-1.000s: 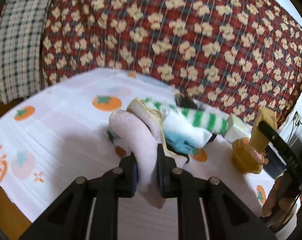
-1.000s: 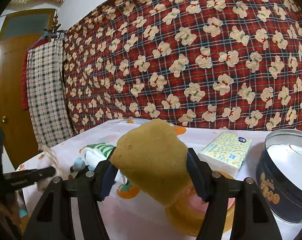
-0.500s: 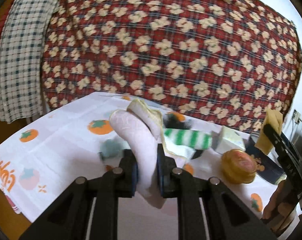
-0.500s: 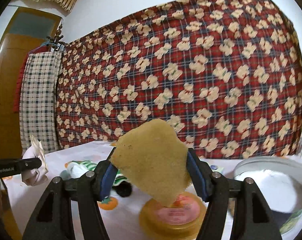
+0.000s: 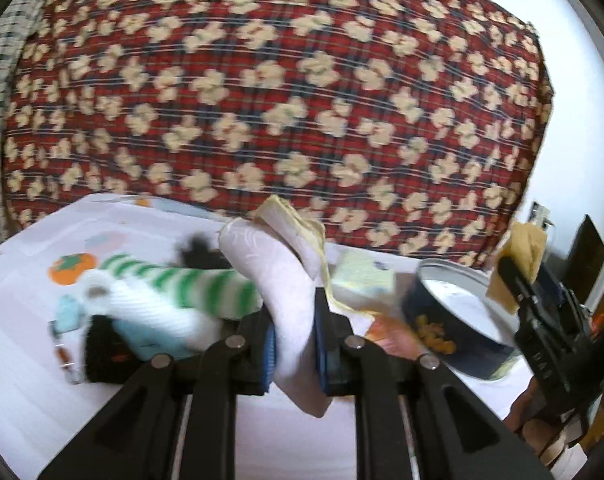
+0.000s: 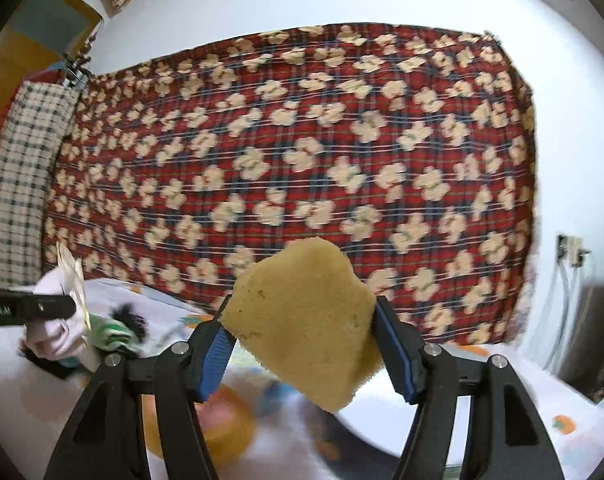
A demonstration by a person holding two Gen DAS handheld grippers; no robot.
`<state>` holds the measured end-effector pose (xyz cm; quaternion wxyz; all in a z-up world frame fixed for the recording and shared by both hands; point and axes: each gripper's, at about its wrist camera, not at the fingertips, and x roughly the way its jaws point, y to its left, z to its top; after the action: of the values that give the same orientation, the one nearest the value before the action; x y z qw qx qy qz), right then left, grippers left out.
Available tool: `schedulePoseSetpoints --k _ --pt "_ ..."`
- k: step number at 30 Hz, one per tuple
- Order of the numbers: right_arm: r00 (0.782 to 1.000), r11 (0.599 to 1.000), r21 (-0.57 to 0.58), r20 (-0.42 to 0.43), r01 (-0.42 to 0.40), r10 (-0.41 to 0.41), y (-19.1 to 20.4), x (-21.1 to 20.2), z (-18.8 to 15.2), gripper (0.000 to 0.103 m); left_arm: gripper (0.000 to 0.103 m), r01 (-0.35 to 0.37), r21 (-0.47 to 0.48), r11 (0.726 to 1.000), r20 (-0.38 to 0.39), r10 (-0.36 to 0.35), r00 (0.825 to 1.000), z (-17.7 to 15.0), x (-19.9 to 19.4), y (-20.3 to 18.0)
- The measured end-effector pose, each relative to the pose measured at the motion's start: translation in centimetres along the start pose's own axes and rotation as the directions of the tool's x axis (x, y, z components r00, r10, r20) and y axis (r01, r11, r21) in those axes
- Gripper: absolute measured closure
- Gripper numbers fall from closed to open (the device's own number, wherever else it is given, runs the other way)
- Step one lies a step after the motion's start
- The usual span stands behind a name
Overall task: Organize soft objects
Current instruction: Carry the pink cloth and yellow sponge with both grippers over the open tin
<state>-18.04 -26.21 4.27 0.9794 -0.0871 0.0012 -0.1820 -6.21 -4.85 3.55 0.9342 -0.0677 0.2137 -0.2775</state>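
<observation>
My left gripper (image 5: 295, 344) is shut on a pale pink sock (image 5: 280, 276) with a card label (image 5: 290, 224), held above the table. A green-striped white sock (image 5: 182, 284) and a light blue sock (image 5: 142, 336) lie in a pile behind it on the left. My right gripper (image 6: 306, 354) is shut on a yellow sponge (image 6: 302, 320), lifted clear of the table. In the left wrist view the right gripper with the sponge (image 5: 520, 256) hangs over the far rim of a round dark blue tin (image 5: 454, 316). In the right wrist view the left gripper's pink sock (image 6: 56, 312) shows at the left.
A fruit-print tablecloth (image 5: 30, 380) covers the table. A tissue pack (image 5: 364, 276) lies behind the tin, a yellow lid (image 6: 218, 428) beside it. A red plaid bear-print blanket (image 6: 302, 160) hangs behind. A checked cloth (image 6: 18, 184) hangs at the left. A person's hand (image 5: 542, 420) holds the right gripper.
Both grippers have swung to the right and slightly up with their loads. The tin has come into the left wrist view, and the sponge now sits over it.
</observation>
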Motion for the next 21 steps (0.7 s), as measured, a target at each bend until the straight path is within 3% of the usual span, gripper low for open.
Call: schedulePoseSetpoints --k 12,21 --pt "0.973 0.973 -0.01 -0.014 0.232 -0.232 -9.1 0.9 -1.0 0.036 0.089 0.17 0.095 0.981 -0.011 -0.17 0.985 0.6 4.1 -9.1" --pt "0.923 0.931 0.04 -0.155 0.363 -0.353 -16.1 3.0 -2.4 0.035 0.089 0.28 0.183 0.942 -0.055 -0.275 0.96 0.0 7.5 -16.8"
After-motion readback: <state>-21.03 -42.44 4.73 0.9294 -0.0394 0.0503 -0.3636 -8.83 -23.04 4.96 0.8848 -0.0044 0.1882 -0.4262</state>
